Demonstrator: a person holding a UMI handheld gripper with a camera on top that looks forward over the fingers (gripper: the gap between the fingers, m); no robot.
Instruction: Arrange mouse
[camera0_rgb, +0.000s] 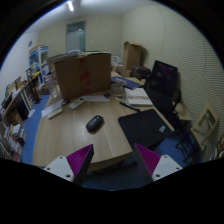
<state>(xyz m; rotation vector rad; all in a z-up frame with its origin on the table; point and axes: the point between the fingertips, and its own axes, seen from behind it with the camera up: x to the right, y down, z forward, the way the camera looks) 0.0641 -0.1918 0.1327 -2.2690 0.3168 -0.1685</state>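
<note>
the mouse (94, 123) is small, dark and oval, and it lies flat on the light wooden table (70, 140), well ahead of the gripper (114, 160) and a little toward its left finger. to the right of the mouse lies a black mouse pad (146, 128), apart from it. behind the mouse stands a big cardboard box (82, 73). the gripper is spread wide, its pink pads (148, 158) face each other, and it holds and touches nothing.
</note>
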